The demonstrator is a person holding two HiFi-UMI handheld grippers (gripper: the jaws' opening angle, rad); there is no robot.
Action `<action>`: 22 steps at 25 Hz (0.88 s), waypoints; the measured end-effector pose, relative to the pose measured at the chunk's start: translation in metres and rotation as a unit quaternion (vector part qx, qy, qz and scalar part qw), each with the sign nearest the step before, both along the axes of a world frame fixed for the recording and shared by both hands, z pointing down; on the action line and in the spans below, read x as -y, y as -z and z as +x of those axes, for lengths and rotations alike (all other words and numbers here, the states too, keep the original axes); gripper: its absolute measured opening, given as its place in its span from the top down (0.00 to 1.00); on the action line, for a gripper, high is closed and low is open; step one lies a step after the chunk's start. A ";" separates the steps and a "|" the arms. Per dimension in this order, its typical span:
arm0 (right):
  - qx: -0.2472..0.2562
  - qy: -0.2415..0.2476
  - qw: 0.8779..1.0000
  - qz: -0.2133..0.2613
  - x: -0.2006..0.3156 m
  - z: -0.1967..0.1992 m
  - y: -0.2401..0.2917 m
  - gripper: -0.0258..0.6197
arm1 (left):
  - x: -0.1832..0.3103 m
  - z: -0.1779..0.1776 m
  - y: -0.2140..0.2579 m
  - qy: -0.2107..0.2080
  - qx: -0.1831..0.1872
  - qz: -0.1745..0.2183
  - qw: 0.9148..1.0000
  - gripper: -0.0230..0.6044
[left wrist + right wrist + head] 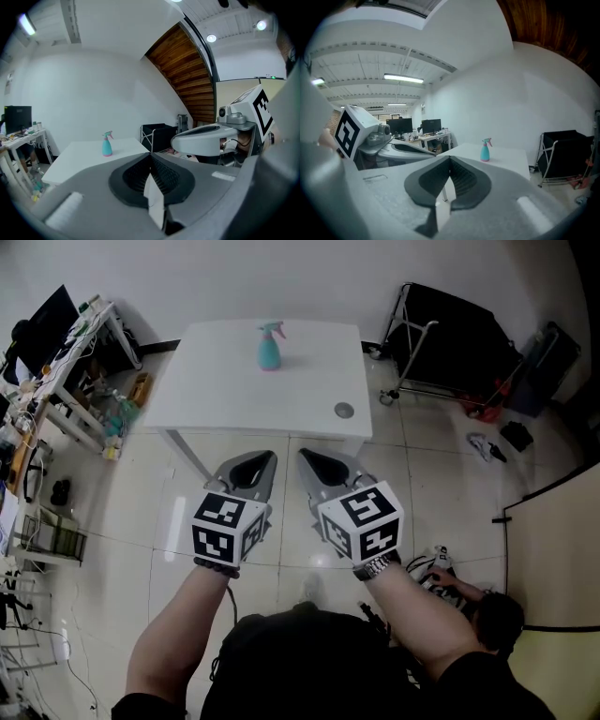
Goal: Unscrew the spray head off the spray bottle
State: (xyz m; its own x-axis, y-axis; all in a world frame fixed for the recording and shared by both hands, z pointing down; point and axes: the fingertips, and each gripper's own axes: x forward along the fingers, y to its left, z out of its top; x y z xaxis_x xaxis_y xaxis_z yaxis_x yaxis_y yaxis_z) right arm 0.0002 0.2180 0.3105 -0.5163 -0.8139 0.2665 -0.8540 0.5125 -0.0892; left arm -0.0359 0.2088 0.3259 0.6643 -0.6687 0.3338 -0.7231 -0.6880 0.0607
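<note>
A teal spray bottle (269, 348) with a pink trigger head stands upright near the far middle of the white table (225, 390). It shows small in the left gripper view (107, 144) and in the right gripper view (485, 150). My left gripper (253, 468) and right gripper (317, 465) are side by side over the floor, short of the table's near edge, both pointing toward it. Both are shut with nothing between their jaws. Each gripper appears in the other's view, the right gripper (206, 138) and the left gripper (401, 149).
A small grey round disc (344, 410) lies near the table's right front corner. A black folding cart (450, 348) stands to the right. Cluttered desks and shelves (56, 352) line the left side. A seated person (478, 601) is on the floor at lower right.
</note>
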 end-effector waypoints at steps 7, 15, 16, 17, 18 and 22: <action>0.000 0.013 1.000 -0.003 0.017 0.019 -0.002 0.97 | 0.017 0.018 -0.003 0.015 0.003 -0.002 1.000 0.94; 0.002 0.021 1.000 -0.006 0.028 0.020 -0.004 0.97 | 0.026 0.020 -0.004 0.024 0.006 -0.004 1.000 0.94; 0.002 0.022 1.000 -0.006 0.029 0.019 -0.005 0.97 | 0.027 0.019 -0.004 0.024 0.006 -0.004 1.000 0.94; 0.001 0.022 1.000 -0.006 0.031 0.019 -0.005 0.97 | 0.029 0.019 -0.004 0.024 0.006 -0.003 1.000 0.94; 0.001 0.022 1.000 -0.005 0.033 0.019 -0.005 0.97 | 0.032 0.019 -0.004 0.023 0.005 -0.002 1.000 0.94; -0.004 0.021 1.000 -0.005 0.041 0.018 -0.005 0.97 | 0.042 0.019 -0.001 0.021 0.001 0.003 1.000 0.94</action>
State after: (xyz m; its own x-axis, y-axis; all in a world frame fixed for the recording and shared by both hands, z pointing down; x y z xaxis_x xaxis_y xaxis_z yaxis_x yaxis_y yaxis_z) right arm 0.0177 0.1768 0.3153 -0.5476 -0.7890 0.2785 -0.8326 0.5470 -0.0874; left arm -0.0170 0.1666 0.3271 0.6352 -0.6974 0.3318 -0.7512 -0.6577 0.0555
